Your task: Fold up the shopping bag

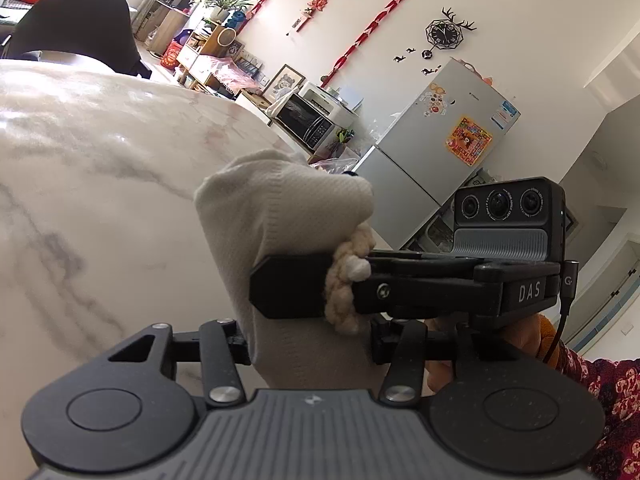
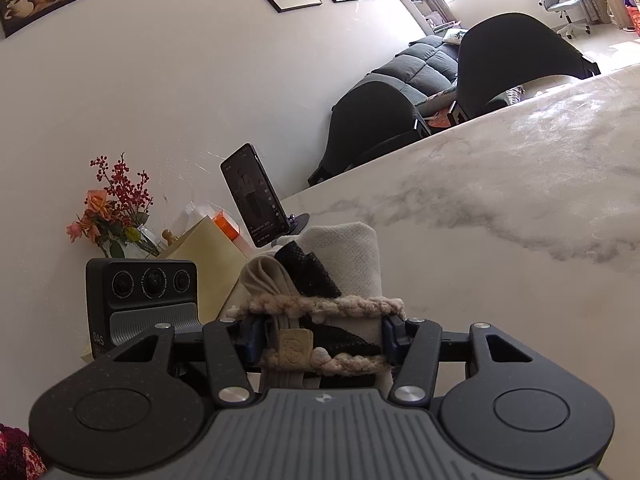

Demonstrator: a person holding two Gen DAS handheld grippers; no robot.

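Note:
The shopping bag (image 1: 276,208) is a cream fabric bundle, rolled up narrow and held above the marble table (image 1: 80,160). My left gripper (image 1: 310,344) is shut on its lower part. My right gripper (image 1: 286,286) reaches in from the right and clamps the same bundle, with a braided rope handle (image 1: 340,292) looped over its finger. In the right wrist view the bag (image 2: 348,256) shows a black mesh patch, a tan tag and two strands of rope handle (image 2: 320,304). The right gripper (image 2: 320,340) is shut on it there. The left gripper's camera body (image 2: 140,296) sits close on the left.
A phone on a stand (image 2: 254,196), a vase of flowers (image 2: 116,208) and a yellow paper bag (image 2: 208,256) stand at the table's wall end. Black chairs (image 2: 516,52) line the far side. A patterned sleeve (image 1: 608,400) shows at the right, with a fridge (image 1: 436,140) beyond.

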